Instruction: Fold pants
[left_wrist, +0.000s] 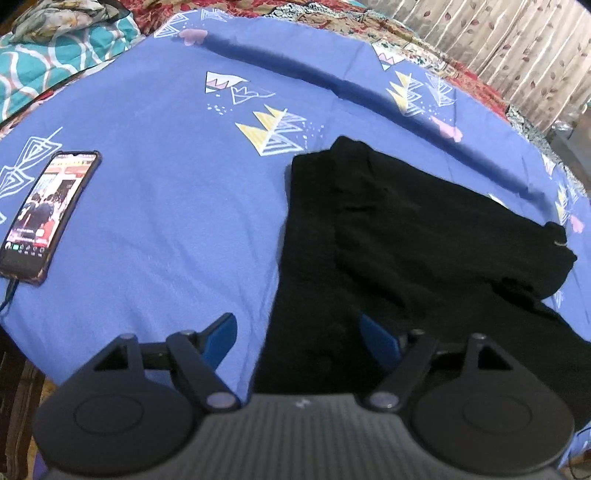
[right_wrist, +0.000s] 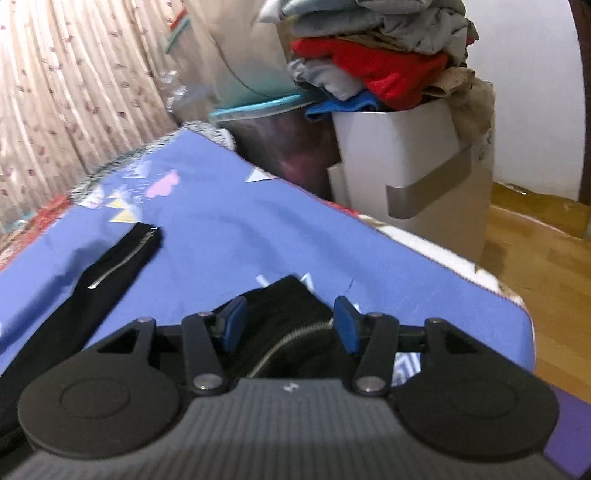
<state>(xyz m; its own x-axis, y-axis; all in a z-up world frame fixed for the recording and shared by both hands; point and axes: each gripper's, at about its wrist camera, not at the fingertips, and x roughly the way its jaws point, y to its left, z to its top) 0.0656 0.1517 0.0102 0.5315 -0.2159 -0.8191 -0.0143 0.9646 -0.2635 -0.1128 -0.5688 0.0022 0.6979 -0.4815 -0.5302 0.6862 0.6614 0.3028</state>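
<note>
So the blue bedsheet (left_wrist: 166, 206) carries everything: the black pants (left_wrist: 406, 251) lie already part-folded to the right of the phone (left_wrist: 48, 218). Both tools have jaws apart and grip nothing; left tool (left_wrist: 297, 332) straddles the pants' near edge, right tool (right_wrist: 290, 321) hangs over a zippered end. Risk, I'd say: pinching one layer only, so the fold slumps open.

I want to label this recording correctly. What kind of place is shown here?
Most likely a bedroom at home. The black pants lie on a blue patterned bedsheet, curtains hang behind the bed, and a white hamper overflows with clothes.
</note>
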